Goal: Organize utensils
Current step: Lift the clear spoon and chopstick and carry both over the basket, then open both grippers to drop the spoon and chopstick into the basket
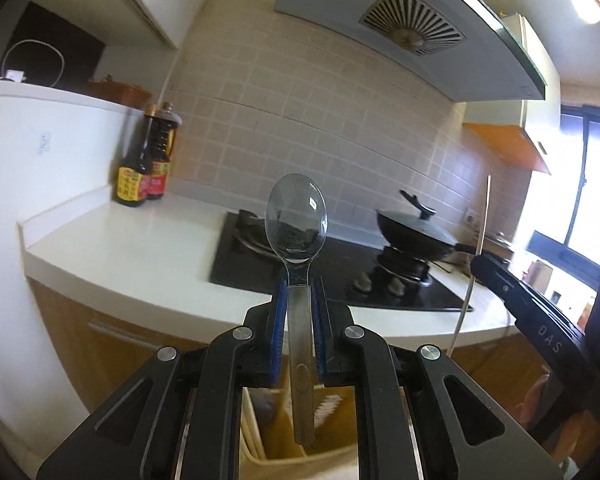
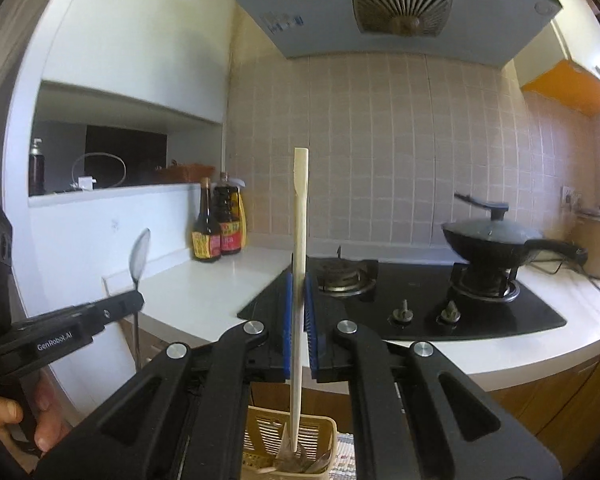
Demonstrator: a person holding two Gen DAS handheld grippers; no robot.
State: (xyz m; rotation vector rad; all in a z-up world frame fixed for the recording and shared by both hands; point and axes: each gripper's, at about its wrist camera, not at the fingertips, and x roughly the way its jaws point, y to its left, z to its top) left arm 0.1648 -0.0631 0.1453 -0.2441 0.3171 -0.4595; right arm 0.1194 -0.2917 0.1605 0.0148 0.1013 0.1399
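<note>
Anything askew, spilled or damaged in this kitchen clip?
Only the wok lid: it sits tilted on the wok rather than flat. The spoon and chopstick are held upright; no spills show.

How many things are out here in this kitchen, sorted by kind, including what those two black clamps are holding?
Utensils held: 2, a shiny metal spoon in the left gripper and a pale wooden chopstick in the right gripper
Dark sauce bottles by the wall: 2
Black lidded wok: 1
Beige slotted plastic utensil basket: 1
Total: 6
</note>
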